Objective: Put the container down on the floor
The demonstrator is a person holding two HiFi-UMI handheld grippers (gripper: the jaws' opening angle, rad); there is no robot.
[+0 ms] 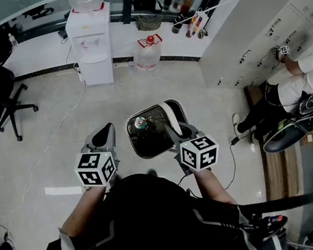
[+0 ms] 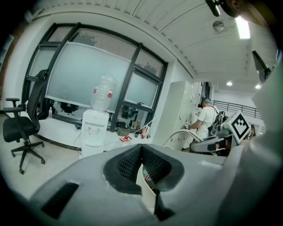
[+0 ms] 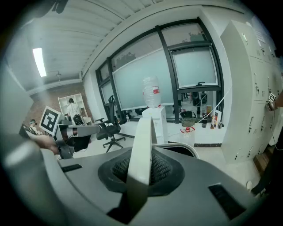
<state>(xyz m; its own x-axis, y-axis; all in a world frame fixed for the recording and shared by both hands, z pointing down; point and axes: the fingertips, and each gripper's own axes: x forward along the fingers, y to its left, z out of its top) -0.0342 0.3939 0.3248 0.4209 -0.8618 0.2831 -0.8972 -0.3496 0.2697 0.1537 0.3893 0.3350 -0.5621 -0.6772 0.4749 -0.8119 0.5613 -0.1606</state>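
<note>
Head view: the container (image 1: 131, 137), a dark bin with a pale rim, sits in front of the person between the two grippers, over the floor (image 1: 58, 143). Whether its base touches the floor cannot be told from above. A small round object lies inside; its kind is not legible. The right gripper (image 1: 175, 125) meets the pale handle (image 1: 168, 112) at the bin's right side. The left gripper (image 1: 108, 127) is just beside the left rim, apart from it.

Left gripper view: the pads (image 2: 130, 163) meet at their tips with nothing gripped. Through the slit below them shows a pale surface with a coloured label (image 2: 148, 178), cut off and unreadable.

Right gripper view: the jaws are clamped on the handle (image 3: 142, 145), which runs upright between the pads (image 3: 161, 167) and hides their centre. Beyond it, only an arc of the container's rim (image 3: 183, 149) shows; the bin's body is hidden.
</note>
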